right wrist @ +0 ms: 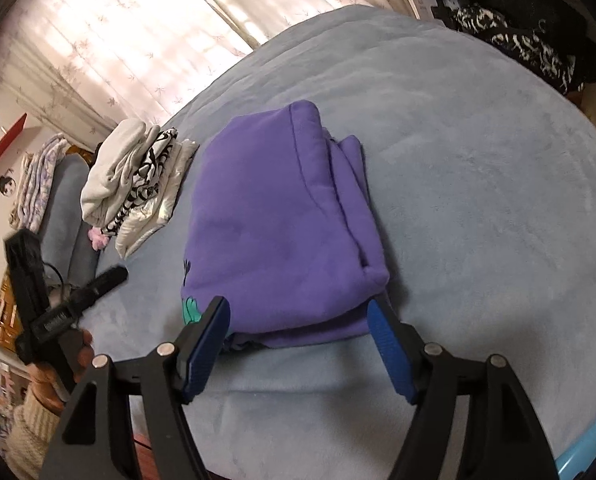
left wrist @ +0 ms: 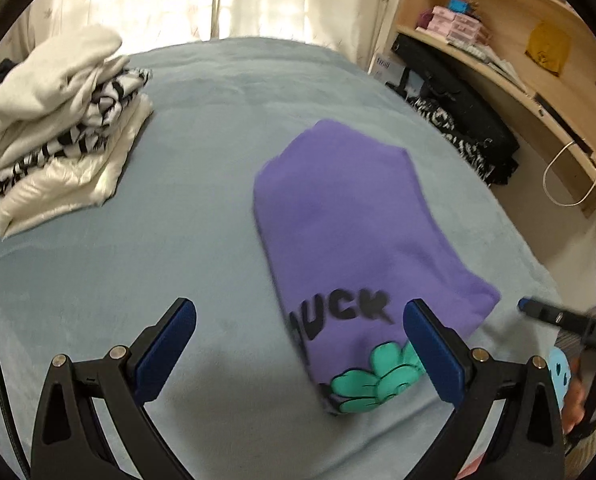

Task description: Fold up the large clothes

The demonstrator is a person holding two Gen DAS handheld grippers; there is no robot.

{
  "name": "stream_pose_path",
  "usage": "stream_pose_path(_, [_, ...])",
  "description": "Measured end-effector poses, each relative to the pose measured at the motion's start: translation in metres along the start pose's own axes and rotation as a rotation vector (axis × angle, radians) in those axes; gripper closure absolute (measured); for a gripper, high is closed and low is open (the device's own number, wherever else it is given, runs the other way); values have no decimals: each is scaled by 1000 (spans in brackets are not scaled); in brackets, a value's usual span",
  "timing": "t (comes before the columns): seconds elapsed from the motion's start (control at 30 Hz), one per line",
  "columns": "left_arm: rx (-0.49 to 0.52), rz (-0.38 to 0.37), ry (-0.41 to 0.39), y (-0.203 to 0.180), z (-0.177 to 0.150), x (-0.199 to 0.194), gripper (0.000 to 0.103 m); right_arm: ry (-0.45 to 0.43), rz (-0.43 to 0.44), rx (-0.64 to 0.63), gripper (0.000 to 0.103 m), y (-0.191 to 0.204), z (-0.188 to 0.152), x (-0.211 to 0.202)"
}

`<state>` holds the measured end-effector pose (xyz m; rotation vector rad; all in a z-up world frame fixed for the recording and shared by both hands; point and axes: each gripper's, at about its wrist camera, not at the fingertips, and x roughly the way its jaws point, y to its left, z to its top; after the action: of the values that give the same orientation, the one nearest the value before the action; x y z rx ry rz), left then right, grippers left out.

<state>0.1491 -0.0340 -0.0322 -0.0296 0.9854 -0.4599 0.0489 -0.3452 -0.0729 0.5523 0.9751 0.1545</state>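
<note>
Left wrist view: left tool (left wrist: 298,344) hovering over a grey-blue bed (left wrist: 185,168), blue pads spread wide, gripping nothing. Folded purple sweatshirt (left wrist: 346,216) lying flat on the bed just ahead and toward the right finger, its near end with black lettering and a teal flower print sitting between the fingertips but below them, apart from the pads. Stack of folded clothes (left wrist: 57,128), white, zebra-patterned and shiny cream, well apart at the far left of the bed. Right tool (left wrist: 538,312) entering from the right edge, blurred, just beside the sweatshirt's near corner. Wooden shelves (left wrist: 498,40) beyond the bed on the right.

Right wrist view: right tool (right wrist: 298,340) above the bed (right wrist: 478,160), fingers released and wide, empty. Purple sweatshirt (right wrist: 273,224) directly ahead, its near folded edge lying between the two pads, not pressed by either. Stack of folded clothes (right wrist: 137,184) just left of the sweatshirt. Left tool (right wrist: 97,284) at the left edge, blurred, held by a hand (right wrist: 83,354). Pale curtains (right wrist: 137,32) behind.
</note>
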Motion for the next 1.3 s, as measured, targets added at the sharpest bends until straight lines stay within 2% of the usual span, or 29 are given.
stream_pose_path(0.13, [-27,-24,39,9,6,25,2,6,19,17,32,-12,23,8])
stream_pose_path(0.2, [-49,-33,55,13,10,42,12,-13,42,6,32,-12,37,13])
stream_pose_path(0.27, [-94,-62,108,20,16,65,36,-43,92,-27,32,-5,50,17])
stream_pose_path(0.33, [-160,-115,147,27,20,82,43,-49,107,-73,33,11,64,28])
stream_pose_path(0.37, [-190,-138,147,31,23,87,43,-48,106,-89,35,20,70,36])
stream_pose_path(0.4, [-204,-151,144,33,24,89,43,-38,103,-109,43,30,77,47])
stream_pose_path(0.43, [-220,-170,143,35,26,91,43,-20,105,-126,56,38,83,59])
stream_pose_path(0.5, [-242,-211,149,40,30,96,43,25,105,-143,70,51,92,85])
stream_pose_path(0.53, [-250,-232,154,42,33,99,43,50,105,-145,74,56,96,98])
stream_pose_path(0.67, [-255,-288,133,42,40,103,42,134,62,-162,75,68,102,146])
stream_pose_path(0.77, [-225,-266,164,33,41,116,40,209,7,-156,73,66,101,170])
stream_pose_path(0.8, [-206,-242,176,28,41,121,33,221,0,-152,72,64,102,172])
stream_pose_path(0.87, [-181,-129,187,21,44,131,2,241,-28,-160,69,62,103,176])
stream_pose_path(0.9, [-183,-95,197,19,46,136,0,247,-40,-161,68,60,104,177])
stream_pose_path(1.03, [-253,-142,245,25,45,151,0,254,-72,-169,66,56,103,186])
stream_pose_path(1.3, [-250,-171,216,29,40,148,0,224,-90,-191,64,62,104,185])
